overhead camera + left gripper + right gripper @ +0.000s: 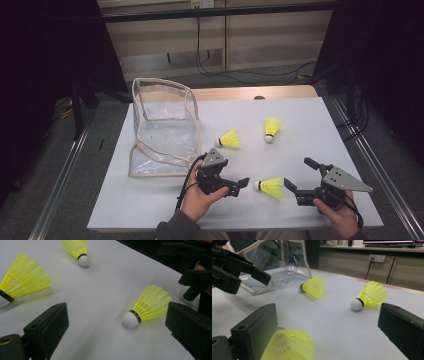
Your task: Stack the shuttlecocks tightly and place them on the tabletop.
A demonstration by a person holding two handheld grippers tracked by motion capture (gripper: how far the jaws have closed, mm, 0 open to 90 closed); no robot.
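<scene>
At the far left of the white table top (150, 200) stands one clear plastic bag with a cream fabric trim (162, 127), its mouth open and its near lower edge lying flat on the surface; bare table runs along its left side to the table's edge. Just right of the bag's near corner, the left gripper (243, 183) is held in a hand, its two black jaws spread wide and holding nothing; they point right toward the nearest shuttlecock. There are three yellow plastic shuttlecocks with white rounded caps, all lying on their sides and well apart from each other. The first shuttlecock (229, 139) lies near the bag's right side, cap toward the bag. The second shuttlecock (271, 129) lies farther right and toward the back, cap pointing to the near edge. The third shuttlecock (269, 187) lies close to the near edge, between the two grippers, cap toward the left gripper, skirt toward the right one; in the left gripper view it (146, 307) sits ahead of the open jaws, touching neither. The right gripper (289, 184) is likewise spread open and empty, its tips just beside the third shuttlecock's skirt. Open white surface stretches behind it to the right and far edges.
</scene>
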